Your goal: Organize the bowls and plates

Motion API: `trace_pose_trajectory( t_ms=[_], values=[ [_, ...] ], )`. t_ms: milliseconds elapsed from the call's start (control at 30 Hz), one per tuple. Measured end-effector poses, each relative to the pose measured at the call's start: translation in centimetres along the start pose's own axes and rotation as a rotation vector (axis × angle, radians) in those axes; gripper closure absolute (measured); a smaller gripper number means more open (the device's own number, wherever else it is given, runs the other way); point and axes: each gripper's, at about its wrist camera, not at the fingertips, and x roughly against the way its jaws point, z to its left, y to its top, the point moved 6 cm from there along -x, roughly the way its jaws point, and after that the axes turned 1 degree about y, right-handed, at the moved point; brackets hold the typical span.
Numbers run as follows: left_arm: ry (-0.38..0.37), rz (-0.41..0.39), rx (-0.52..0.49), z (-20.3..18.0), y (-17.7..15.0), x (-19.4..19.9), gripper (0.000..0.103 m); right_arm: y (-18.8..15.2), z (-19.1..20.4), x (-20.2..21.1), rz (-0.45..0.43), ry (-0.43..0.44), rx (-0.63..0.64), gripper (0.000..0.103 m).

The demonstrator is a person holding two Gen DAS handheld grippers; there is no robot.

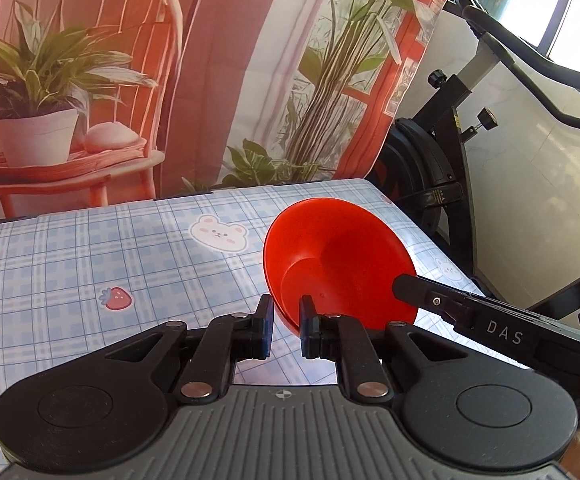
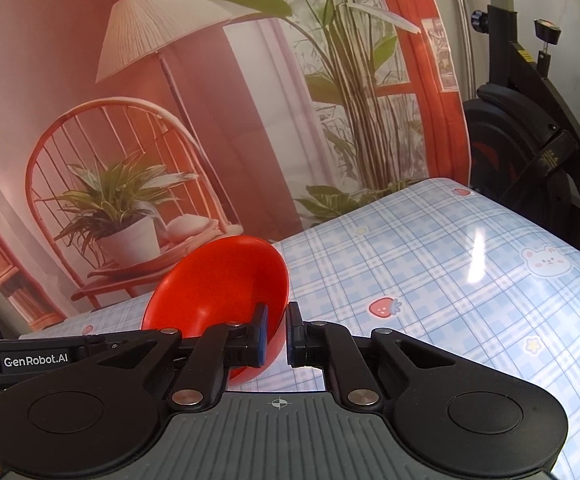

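Fingers of my left gripper [image 1: 286, 328] pinch the near rim of a red bowl [image 1: 341, 264], which tilts up just ahead of the tips, clear of the table [image 1: 90, 248]. My right gripper [image 2: 276, 334] pinches the same bowl [image 2: 218, 288] on its other rim, bowl leaning left of its tips. Beyond sits the plaid cloth [image 2: 429, 264], then a printed backdrop [image 2: 170, 120] and an exercise bike [image 1: 469, 140].

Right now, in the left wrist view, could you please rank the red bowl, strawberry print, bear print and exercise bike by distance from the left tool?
1. red bowl, rim between the left tool tips.
2. strawberry print, left.
3. bear print, farther back.
4. exercise bike, beyond the table, right.
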Motion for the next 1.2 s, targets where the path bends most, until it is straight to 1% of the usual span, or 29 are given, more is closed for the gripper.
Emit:
trace_pose_trajectory(
  t_ms=[333, 433, 567, 800, 933, 1200],
  values=[
    [0.005, -0.056, -0.008, -0.3, -1.2, 4.8, 0.089, -0.5, 2.6, 4.0, -0.024, 0.018, 0.011, 0.095],
    [0.001, -0.064, 0.003, -0.3, -1.6, 5.9, 0.089, -0.8, 3.3, 4.9, -0.024, 0.010, 0.010, 0.095],
    [-0.011, -0.069, 0.024, -0.4, -2.7, 7.1, 0.089, -1.5, 3.7, 6.4, -0.034, 0.020, -0.018, 0.095],
    [-0.019, -0.056, 0.030, -0.8, -4.4, 7.7, 0.089, -3.4, 3.5, 8.1, -0.037, 0.013, -0.045, 0.095],
    [-0.026, -0.037, 0.033, -1.1, -5.4, 7.4, 0.089, -4.8, 2.5, 8.4, -0.020, 0.007, -0.080, 0.095],
    [-0.019, 0.013, 0.030, -1.2, -7.3, 6.1, 0.089, -7.2, 1.1, 8.4, 0.008, -0.009, -0.113, 0.095]
  ],
)
